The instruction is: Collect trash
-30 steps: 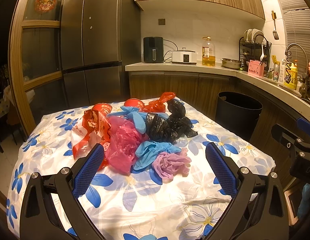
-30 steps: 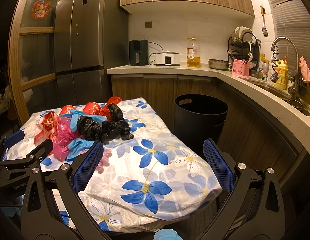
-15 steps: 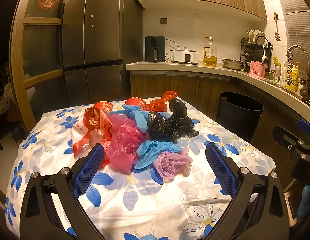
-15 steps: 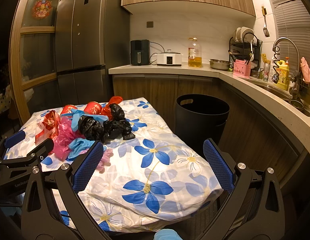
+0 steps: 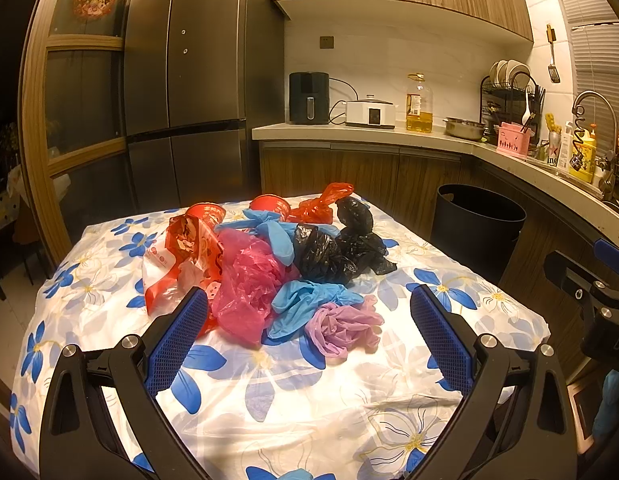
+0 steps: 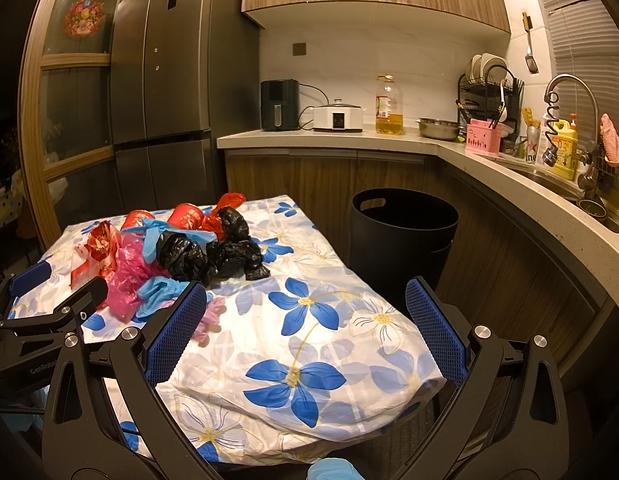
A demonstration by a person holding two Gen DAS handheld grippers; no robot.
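Observation:
A heap of trash lies on the flowered tablecloth [image 5: 317, 400]: a pink plastic bag [image 5: 249, 284], black bags [image 5: 337, 252], blue gloves [image 5: 309, 300], a purple glove [image 5: 343, 326], red bags and red cups [image 5: 205, 216]. My left gripper [image 5: 307, 338] is open and empty, just short of the heap's near edge. My right gripper [image 6: 305, 334] is open and empty over the table's right part, with the heap [image 6: 181, 256] to its left. A black bin [image 6: 403, 232] stands on the floor beyond the table's right side and also shows in the left wrist view [image 5: 477, 228].
A dark fridge [image 5: 197, 88] stands behind the table. The L-shaped counter [image 6: 389, 140] carries an air fryer, a cooker, an oil bottle, a bowl and a dish rack. A sink with a tap [image 6: 569, 92] is at the right. A wooden glass door is at the left.
Both grippers have crept slightly forward toward the table. The jaws stay open and the trash has not moved.

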